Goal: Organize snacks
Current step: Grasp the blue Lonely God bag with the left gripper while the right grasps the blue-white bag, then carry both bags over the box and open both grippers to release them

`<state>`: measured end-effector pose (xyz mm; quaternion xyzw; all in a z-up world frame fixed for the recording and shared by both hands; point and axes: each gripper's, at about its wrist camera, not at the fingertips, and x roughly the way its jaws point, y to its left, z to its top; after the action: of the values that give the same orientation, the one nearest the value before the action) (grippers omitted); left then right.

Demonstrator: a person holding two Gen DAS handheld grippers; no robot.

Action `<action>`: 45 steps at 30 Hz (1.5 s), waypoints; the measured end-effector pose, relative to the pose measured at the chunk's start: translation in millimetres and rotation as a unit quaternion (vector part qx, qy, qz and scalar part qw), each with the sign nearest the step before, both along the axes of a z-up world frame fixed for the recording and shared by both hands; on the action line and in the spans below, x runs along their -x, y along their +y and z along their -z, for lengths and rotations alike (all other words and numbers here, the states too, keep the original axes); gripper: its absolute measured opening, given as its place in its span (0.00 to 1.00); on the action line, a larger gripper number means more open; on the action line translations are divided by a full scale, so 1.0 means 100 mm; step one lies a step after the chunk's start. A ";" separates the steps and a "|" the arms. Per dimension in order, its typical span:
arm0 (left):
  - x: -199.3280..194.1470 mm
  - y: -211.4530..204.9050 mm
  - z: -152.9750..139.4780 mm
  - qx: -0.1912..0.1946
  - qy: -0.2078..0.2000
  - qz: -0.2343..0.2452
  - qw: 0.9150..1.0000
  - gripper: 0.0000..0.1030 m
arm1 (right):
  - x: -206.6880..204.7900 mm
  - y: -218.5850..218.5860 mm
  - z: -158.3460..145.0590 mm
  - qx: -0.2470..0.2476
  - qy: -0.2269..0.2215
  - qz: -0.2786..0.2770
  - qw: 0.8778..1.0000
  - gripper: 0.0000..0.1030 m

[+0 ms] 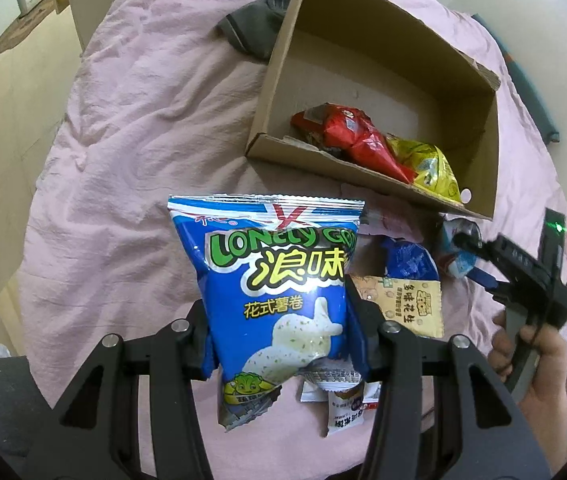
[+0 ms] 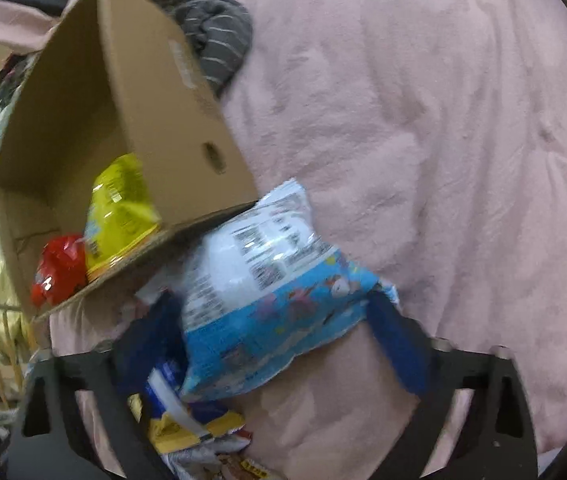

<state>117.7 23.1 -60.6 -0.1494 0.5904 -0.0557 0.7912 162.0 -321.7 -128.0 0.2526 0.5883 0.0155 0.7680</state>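
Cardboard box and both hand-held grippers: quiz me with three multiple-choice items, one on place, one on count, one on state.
1. Where do the red bag and yellow bag lie?
A. inside the cardboard box
B. on the pink sheet
C. in the right hand-held gripper

2. How many bags show inside the box?
A. none
B. two
C. five

3. What is the left hand-held gripper doing?
A. open over the box
B. shut on nothing
C. shut on the blue chip bag

Answers:
1. A, both bags sit against the box's near wall in both views.
2. B, only the red and the yellow one are visible inside.
3. C, its fingers press the bag's sides. The right one likewise grips a light blue bag beside the box.
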 end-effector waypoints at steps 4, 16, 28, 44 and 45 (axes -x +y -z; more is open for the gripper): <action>-0.02 0.04 0.02 -0.003 -0.002 -0.006 1.000 0.45 | 0.20 0.06 -0.18 0.007 -0.017 -0.028 0.999 0.39; 0.06 0.12 -0.24 0.009 -0.039 -0.010 0.999 0.45 | 0.80 0.08 -0.66 0.013 -0.058 -0.054 0.997 0.29; -0.22 0.00 -0.95 -0.005 -0.120 0.017 0.993 0.45 | 0.50 0.48 -1.46 0.022 -0.171 -0.116 0.978 0.20; -0.98 -0.35 -0.87 -0.007 -0.119 0.037 0.992 0.45 | -0.37 0.62 -1.47 0.005 -0.210 -0.138 0.968 0.05; -1.02 -0.39 -0.85 -0.012 -0.121 0.040 0.992 0.45 | -0.46 0.63 -1.43 0.007 -0.210 -0.139 0.968 0.05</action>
<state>220.0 -15.7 24.7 -0.1081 0.4962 -0.0975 0.8559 208.3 -258.3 14.9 0.1545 0.4432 0.1707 0.8664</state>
